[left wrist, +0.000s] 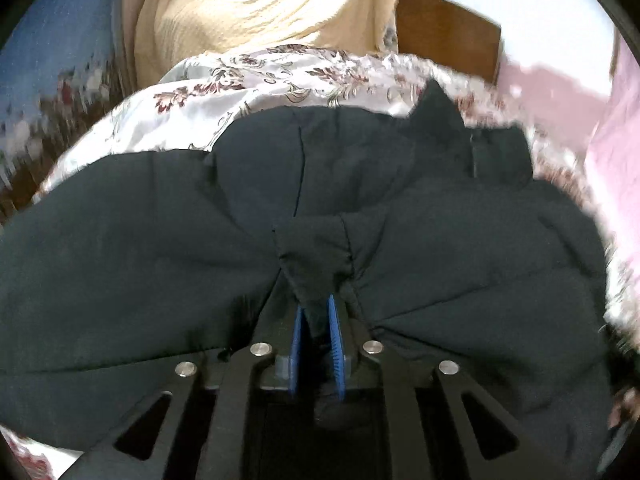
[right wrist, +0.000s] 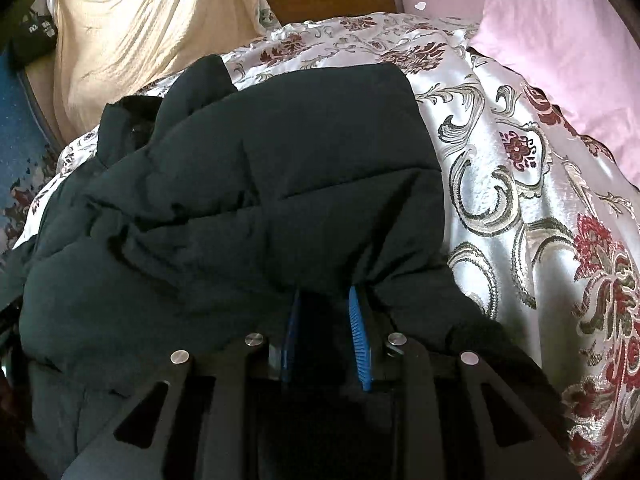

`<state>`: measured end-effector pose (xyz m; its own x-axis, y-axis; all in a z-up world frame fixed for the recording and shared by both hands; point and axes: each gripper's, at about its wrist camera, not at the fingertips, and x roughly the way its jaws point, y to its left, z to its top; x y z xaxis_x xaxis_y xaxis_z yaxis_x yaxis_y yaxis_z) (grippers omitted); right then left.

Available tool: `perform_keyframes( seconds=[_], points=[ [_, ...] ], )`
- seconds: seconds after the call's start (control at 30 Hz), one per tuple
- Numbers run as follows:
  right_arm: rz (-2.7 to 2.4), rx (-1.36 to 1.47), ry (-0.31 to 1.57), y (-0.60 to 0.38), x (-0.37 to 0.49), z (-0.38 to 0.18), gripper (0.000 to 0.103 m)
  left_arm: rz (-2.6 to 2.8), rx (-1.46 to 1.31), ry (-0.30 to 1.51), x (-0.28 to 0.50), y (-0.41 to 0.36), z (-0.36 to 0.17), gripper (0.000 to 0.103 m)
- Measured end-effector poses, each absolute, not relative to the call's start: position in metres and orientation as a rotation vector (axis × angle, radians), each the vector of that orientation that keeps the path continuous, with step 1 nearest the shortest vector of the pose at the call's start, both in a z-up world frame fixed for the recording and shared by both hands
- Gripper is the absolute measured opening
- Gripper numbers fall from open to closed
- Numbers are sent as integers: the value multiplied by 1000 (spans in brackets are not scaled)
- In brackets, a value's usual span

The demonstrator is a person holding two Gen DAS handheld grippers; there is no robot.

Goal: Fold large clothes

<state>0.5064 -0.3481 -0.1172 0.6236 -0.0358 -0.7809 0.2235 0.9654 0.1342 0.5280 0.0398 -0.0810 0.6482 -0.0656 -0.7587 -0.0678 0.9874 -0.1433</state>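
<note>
Mid-fold: the jacket [right wrist: 248, 184] lies bunched on the bed [right wrist: 520, 208]. The left gripper [left wrist: 316, 320] and right gripper [right wrist: 324, 312], nearly closed, each pinch its fabric. Next, both should probably carry the fold across evenly.

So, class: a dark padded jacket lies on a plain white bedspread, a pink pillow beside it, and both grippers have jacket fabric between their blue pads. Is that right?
Not quite. The bedspread is not plain white; it is pale satin with a red and grey floral pattern, clearest in the right wrist view. The rest stands: the dark padded jacket lies on it, the pink pillow beside it, fabric between the pads of the left gripper and right gripper.
</note>
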Motion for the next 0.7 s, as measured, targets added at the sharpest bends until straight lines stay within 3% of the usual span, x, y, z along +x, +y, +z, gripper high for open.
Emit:
perform_keyframes(
  seconds=[0.07, 0.27, 0.4, 0.57, 0.7],
  points=[
    [-142, 250, 871, -350, 504, -115, 23, -49, -328, 875, 522, 60, -80, 47],
    [-127, 279, 697, -353, 465, -83, 38, -90, -425, 841, 480, 86, -57, 86],
    [-24, 246, 592, -306, 447, -38, 71, -63, -460, 830, 433, 121, -39, 93],
    [169, 204, 654, -222, 463, -19, 76, 79, -559, 880, 386, 187, -42, 93],
    [253, 98, 745, -140, 481, -30, 77, 264, -696, 810, 356, 253, -49, 94]
  ],
)
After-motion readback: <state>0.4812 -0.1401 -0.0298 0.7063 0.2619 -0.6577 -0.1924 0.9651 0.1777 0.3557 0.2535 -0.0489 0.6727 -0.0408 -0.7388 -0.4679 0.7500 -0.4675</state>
